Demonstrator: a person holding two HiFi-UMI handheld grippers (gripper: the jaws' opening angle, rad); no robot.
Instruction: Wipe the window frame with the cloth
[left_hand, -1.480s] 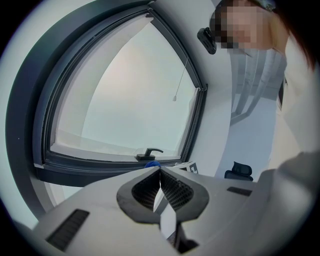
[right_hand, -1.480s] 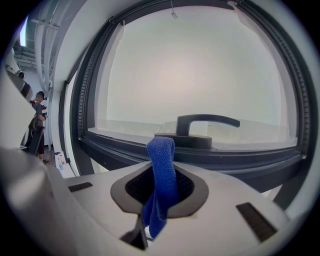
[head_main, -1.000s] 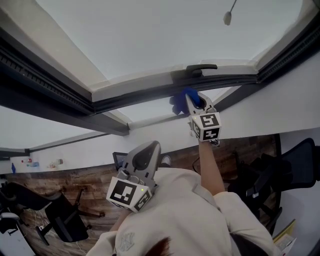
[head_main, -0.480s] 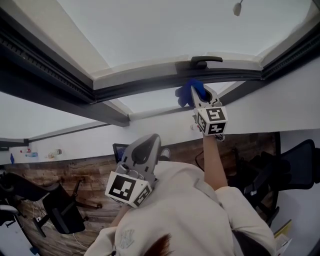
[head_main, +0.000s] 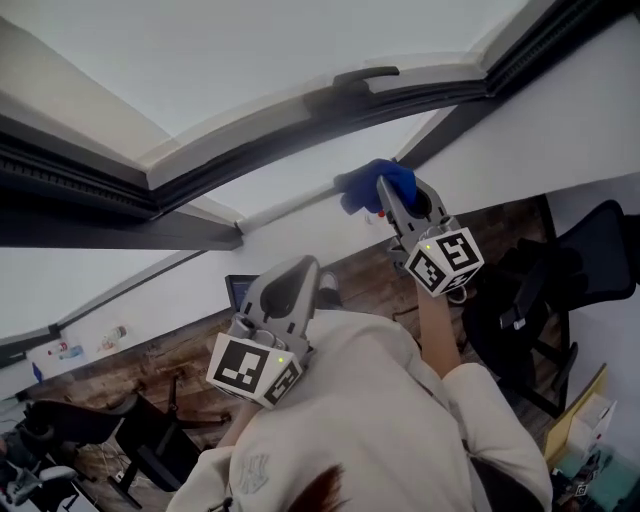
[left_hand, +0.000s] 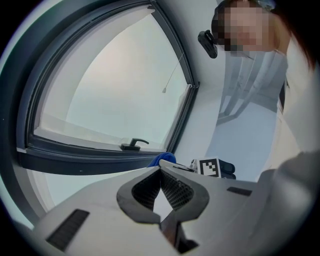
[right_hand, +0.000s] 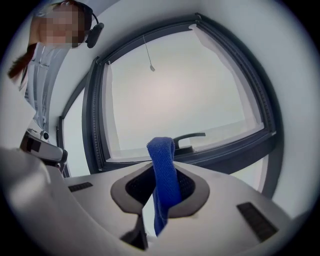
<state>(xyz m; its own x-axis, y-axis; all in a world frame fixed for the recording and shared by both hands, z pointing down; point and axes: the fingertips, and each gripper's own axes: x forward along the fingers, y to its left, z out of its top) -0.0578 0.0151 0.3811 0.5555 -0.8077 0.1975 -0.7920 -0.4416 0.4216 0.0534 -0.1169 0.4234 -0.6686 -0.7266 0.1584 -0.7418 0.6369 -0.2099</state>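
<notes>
Since a second ago the right gripper (head_main: 383, 195) has carried the cloth (head_main: 372, 183) away from the spot right under the handle (head_main: 365, 75); it now sits lower and off to the side, by the pale ledge (head_main: 290, 200) below the dark rail of the window frame (head_main: 250, 150), and the head view itself has tilted. The fingers are clenched on the blue cloth (right_hand: 161, 150), which runs up between them as a folded band, its top poking just past the tips and a tail hanging behind. From the right gripper view the whole frame (right_hand: 225, 150) and handle (right_hand: 187, 137) show beyond the cloth, so the cloth looks to be off the rail for now, though contact cannot be ruled out from the head view. The cloth reads as light, soft and limp, a woven towel with some grip; it will bunch and fold under pressure rather than push back, so a hold across the folded middle, as here, with a short bit left free at the front, should suit wiping. The left gripper (head_main: 300, 268) has barely shifted: it stays low by the person's chest, its fingers closed tip to tip on nothing in its own view (left_hand: 160, 172)
</notes>
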